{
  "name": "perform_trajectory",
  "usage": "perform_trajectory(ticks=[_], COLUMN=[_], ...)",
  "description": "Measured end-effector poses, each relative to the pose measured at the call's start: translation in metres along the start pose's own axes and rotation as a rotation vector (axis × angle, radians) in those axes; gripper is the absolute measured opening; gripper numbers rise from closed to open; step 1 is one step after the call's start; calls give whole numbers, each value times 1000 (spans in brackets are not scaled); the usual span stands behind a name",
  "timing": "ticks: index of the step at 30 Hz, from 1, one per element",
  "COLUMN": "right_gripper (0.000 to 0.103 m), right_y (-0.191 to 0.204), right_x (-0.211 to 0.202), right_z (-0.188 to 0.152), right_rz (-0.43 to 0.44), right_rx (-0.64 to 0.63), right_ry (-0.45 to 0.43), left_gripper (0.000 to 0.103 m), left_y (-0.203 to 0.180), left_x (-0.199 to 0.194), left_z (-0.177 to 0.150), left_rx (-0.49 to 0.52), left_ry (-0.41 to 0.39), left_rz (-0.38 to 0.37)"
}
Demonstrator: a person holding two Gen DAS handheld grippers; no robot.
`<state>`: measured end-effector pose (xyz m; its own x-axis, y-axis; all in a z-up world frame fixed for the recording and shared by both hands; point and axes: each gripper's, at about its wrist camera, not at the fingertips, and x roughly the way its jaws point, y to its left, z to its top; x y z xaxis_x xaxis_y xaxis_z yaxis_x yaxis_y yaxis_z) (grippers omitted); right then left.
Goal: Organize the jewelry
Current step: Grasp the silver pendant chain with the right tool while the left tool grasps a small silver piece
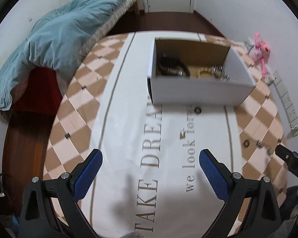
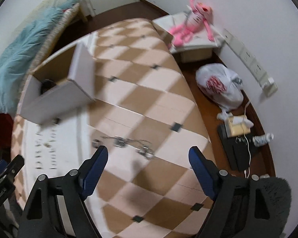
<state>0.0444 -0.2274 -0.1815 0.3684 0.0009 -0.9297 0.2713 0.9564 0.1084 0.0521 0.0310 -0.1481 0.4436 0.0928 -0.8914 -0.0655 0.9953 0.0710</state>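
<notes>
From your left wrist, the white cloth [image 1: 168, 168] on the checkered worktop [image 1: 79, 91] reads "TAKE DREA…" and "we look for…" in gold. Your left claw [image 1: 150, 168] stands wide apart above that lettering, holding nothing. Far ahead sits the white box [image 1: 200, 91], open side up, with dark and silvery jewelry [image 1: 188, 69] inside. A small ring [image 1: 197, 110] lies just in front of the box.

From your right wrist, your right claw [image 2: 148, 160] is spread wide and empty, hovering just short of a silver chain [image 2: 129, 142] whose length runs left to right across the worktop; blur hides its detail.
</notes>
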Motion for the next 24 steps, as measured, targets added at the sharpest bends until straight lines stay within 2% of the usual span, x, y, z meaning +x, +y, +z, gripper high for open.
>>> perform_trajectory(ticks=[5, 8, 10, 12, 15, 19, 24], right_gripper=[66, 55, 29, 12, 12, 12, 12], right_y=[0, 13, 20, 24, 28, 30, 28], right_x=[22, 22, 21, 20, 18, 11, -1], right_z=[-4, -6, -6, -7, -12, -23, -36], right_rz=[-7, -42, -51, -33, 10, 87, 114], right_rx=[-29, -91, -117, -125, -121, -94, -70], right_ry=[16, -24, -44, -47, -38, -13, -15], left_gripper=[100, 100, 100, 100, 100, 100, 99], left_y=[2, 9, 17, 23, 30, 25, 3], left_x=[11, 17, 21, 23, 25, 25, 37], left_z=[-14, -23, -31, -36, -40, -31, -16], left_rx=[-14, -12, -16, -17, -30, -38, -21], left_ry=[42, 59, 84, 96, 104, 81, 66], left_rz=[15, 38, 43, 53, 52, 15, -50])
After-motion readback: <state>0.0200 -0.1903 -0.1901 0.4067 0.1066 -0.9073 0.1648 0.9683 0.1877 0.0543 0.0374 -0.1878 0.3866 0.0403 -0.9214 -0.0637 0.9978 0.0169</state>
